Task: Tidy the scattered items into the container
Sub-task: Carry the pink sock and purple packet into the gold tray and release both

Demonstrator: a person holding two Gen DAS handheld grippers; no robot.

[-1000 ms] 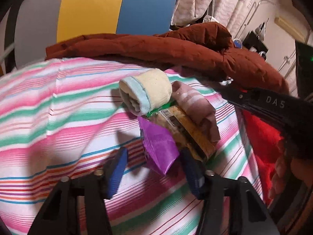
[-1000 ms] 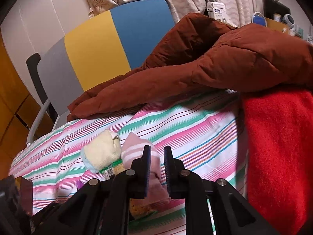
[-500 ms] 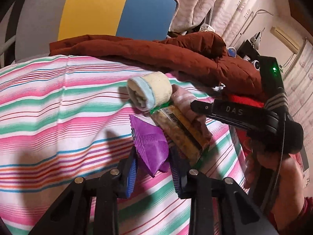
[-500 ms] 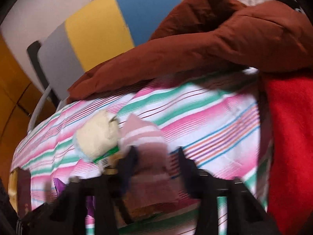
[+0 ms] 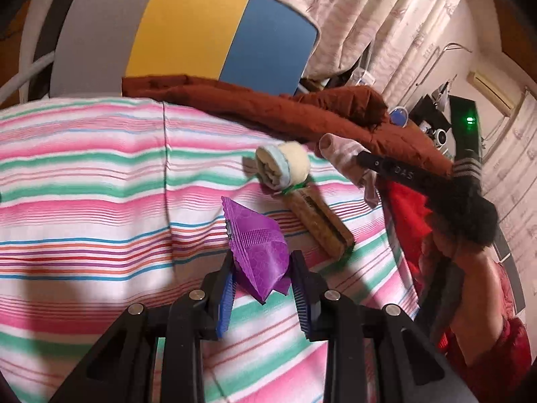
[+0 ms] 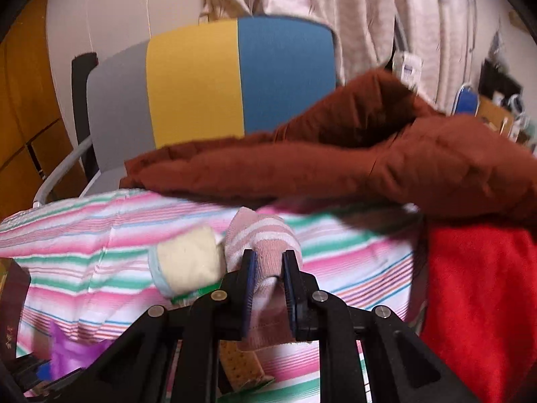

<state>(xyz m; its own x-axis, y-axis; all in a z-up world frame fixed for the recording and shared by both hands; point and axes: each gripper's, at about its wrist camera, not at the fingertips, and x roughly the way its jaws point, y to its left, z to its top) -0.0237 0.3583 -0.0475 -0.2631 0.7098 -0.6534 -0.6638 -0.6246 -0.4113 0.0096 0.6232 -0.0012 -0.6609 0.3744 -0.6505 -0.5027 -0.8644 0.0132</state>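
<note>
A striped pink, green and white bedspread (image 5: 100, 181) covered the surface, with a rust-brown jacket (image 5: 268, 107) heaped along its far edge and a grey, yellow and blue chair back (image 5: 188, 30) beyond it. Pale curtains (image 6: 335, 16) hung behind. A red cloth (image 6: 480, 302) lay on the right side.

Left gripper (image 5: 261, 288): jaws pressed in on the lower part of a crinkled purple packet (image 5: 256, 241), which stood up between the blue pads. Right gripper (image 6: 270, 282): clamped on a pink striped sock (image 6: 265, 241), held clear of the bedspread; the sock's loose end drooped below the fingers.

On the bedspread just beyond the packet lay a cracker pack (image 5: 319, 221), and a cream rolled sock (image 5: 282, 166) rested at its far end.
</note>
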